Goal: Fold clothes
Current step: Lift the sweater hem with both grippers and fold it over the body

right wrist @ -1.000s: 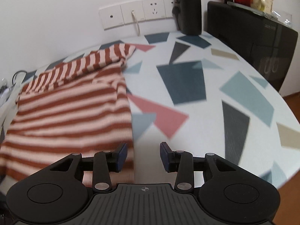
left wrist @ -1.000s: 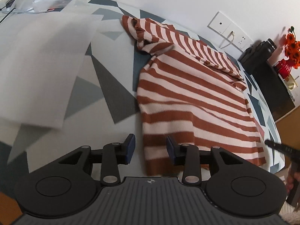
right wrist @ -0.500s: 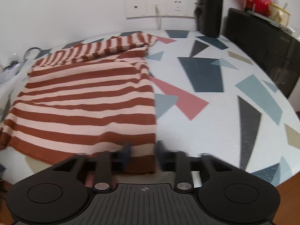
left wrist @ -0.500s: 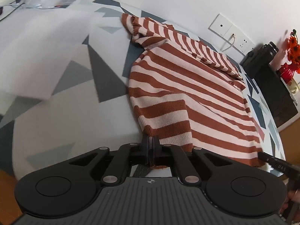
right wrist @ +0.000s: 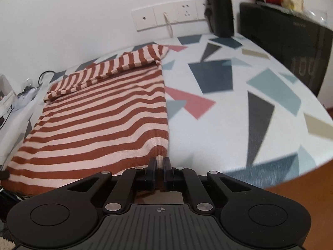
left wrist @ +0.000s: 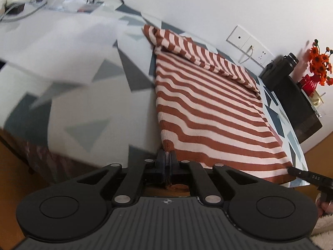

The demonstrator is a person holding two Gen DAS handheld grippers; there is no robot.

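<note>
A rust-and-cream striped sweater [left wrist: 208, 108] lies flat on the patterned table, its sleeves folded across the far end. My left gripper [left wrist: 167, 162] is shut on the sweater's near left hem corner at the table's front edge. In the right wrist view the same sweater [right wrist: 100, 120] stretches away from me, and my right gripper [right wrist: 159, 166] is shut on its near right hem corner. The hem is pulled taut between the two grippers. The right gripper's finger [left wrist: 301, 174] shows at the right edge of the left wrist view.
A tablecloth with coloured triangles [right wrist: 239, 112] covers the table. A black bottle [right wrist: 220, 8] stands by the wall sockets [right wrist: 166, 17]. A black appliance [right wrist: 291, 48] sits far right with a red vase [left wrist: 311, 82] on it. White sheets and cables [left wrist: 52, 20] lie far left.
Both grippers were open beside the hem a second ago; they closed on its near corners and drew back toward the table's front edge, pulling the sweater flat and straight.
</note>
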